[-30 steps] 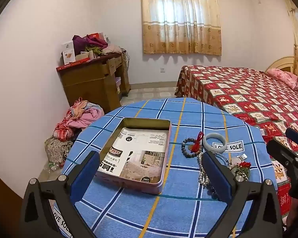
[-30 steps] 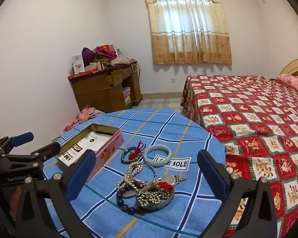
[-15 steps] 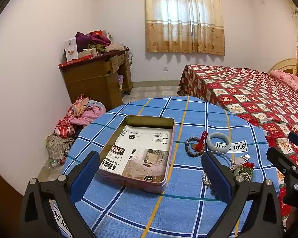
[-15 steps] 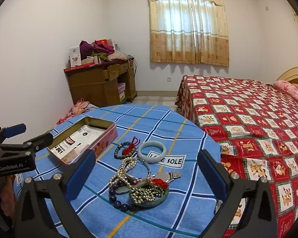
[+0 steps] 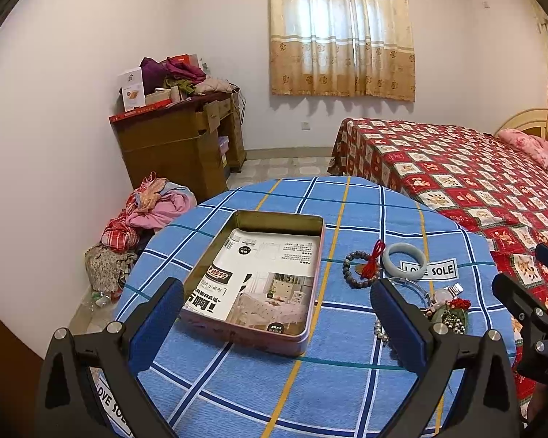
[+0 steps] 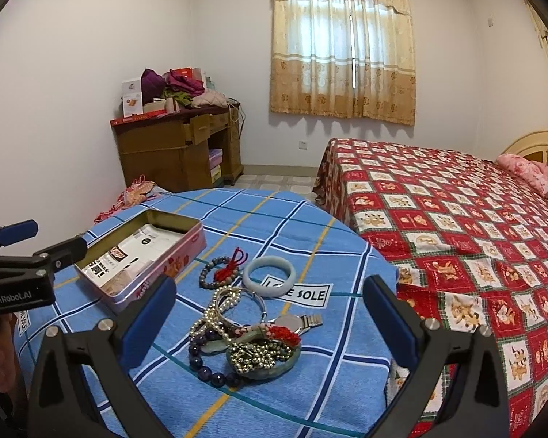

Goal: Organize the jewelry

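**A:** What is on the table?

**B:** A round table (image 5: 365, 387) covered with a blue checked cloth. On its left side sits an open pink tin (image 5: 260, 281), rectangular, with a printed leaflet (image 5: 259, 277) lying flat inside. To the right of the tin, the jewelry lies loose on the cloth.

**A:** Which pieces, and where?

**B:** Farthest away, a pale green bangle (image 6: 269, 276) rests partly on a white label reading "LOVE SOLE". Just left of it lies a grey bead bracelet (image 6: 215, 273) with a red tassel. Nearer, a pile of tangled pieces (image 6: 244, 335): pearl strands, a thin metal ring, a wristwatch, dark blue beads, and a green dish-like piece holding small metal beads and something red. None of the jewelry is in the tin.

**A:** And the grippers?

**B:** Both are spread wide and hold nothing. The left gripper (image 5: 277, 325) hangs over the near edge of the table, with the tin framed between its blue pads. The right gripper (image 6: 268, 321) hangs over the near right side, the pile showing between its fingers without touching them.

**A:** The room?

**B:** A bed (image 6: 456, 226) with a red patterned cover at right, a wooden desk (image 6: 179, 153) piled with clothes at far left, and a curtained window (image 6: 343, 43).
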